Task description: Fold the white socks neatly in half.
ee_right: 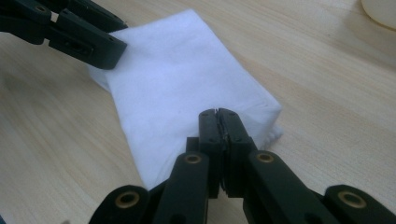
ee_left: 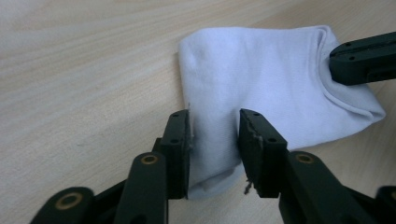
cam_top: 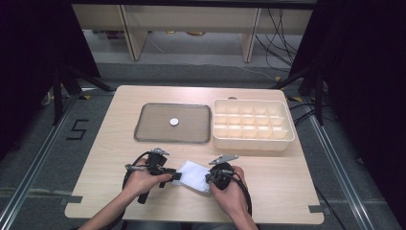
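Observation:
A folded white cloth (cam_top: 194, 173) lies flat on the wooden table near its front edge, between my two grippers. From the left, my left gripper (ee_left: 215, 116) straddles one corner of the cloth (ee_left: 261, 70); its pads touch the fabric on both sides with a strip bunched between them. From the right, my right gripper (ee_right: 219, 113) has its jaws pressed together on the cloth's (ee_right: 177, 79) opposite edge. In the high view the left gripper (cam_top: 178, 176) and right gripper (cam_top: 208, 178) face each other, a hand on each.
A grey tray (cam_top: 143, 129) holding a small white disc (cam_top: 174, 121) sits mid-table. To its right stands a cream box (cam_top: 287, 136) divided into several compartments. The table's front edge (cam_top: 191, 218) runs close behind the hands.

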A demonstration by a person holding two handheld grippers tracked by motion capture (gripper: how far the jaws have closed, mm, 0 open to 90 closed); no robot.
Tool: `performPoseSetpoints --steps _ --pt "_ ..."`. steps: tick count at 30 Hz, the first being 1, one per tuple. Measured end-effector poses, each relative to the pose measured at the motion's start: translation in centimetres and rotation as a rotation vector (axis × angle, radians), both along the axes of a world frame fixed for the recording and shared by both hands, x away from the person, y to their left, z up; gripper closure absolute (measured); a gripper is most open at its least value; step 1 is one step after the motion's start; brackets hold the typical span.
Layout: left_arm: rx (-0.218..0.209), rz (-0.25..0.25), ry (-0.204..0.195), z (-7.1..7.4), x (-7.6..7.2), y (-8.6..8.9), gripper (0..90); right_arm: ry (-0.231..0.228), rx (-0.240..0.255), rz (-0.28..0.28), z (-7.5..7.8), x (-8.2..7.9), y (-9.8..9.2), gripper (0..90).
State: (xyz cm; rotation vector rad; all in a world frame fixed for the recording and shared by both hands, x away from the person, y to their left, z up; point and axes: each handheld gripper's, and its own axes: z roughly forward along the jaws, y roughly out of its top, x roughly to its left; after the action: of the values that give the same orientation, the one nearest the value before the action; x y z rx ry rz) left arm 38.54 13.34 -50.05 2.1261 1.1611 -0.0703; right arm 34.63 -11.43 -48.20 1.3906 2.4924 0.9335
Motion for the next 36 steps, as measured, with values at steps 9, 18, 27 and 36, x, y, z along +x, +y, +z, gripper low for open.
performPoseSetpoints --steps 9,18,27,36 --pt "-0.036 0.038 0.026 -0.1 0.0 -0.1 76.6 -0.015 0.005 -0.009 -0.2 -0.1 0.0 90.0" --pt "-0.060 0.036 0.013 0.0 -0.1 -0.1 79.6 -0.011 0.017 -0.016 -0.3 0.0 0.0 90.0" --pt "-0.080 0.040 0.005 0.5 -0.2 0.0 80.0 0.008 0.027 -0.018 -0.3 0.0 0.0 90.0" --pt "-0.073 0.039 -0.011 1.0 -0.4 -0.1 80.0 0.017 0.037 -0.019 -0.4 0.0 0.0 90.0"
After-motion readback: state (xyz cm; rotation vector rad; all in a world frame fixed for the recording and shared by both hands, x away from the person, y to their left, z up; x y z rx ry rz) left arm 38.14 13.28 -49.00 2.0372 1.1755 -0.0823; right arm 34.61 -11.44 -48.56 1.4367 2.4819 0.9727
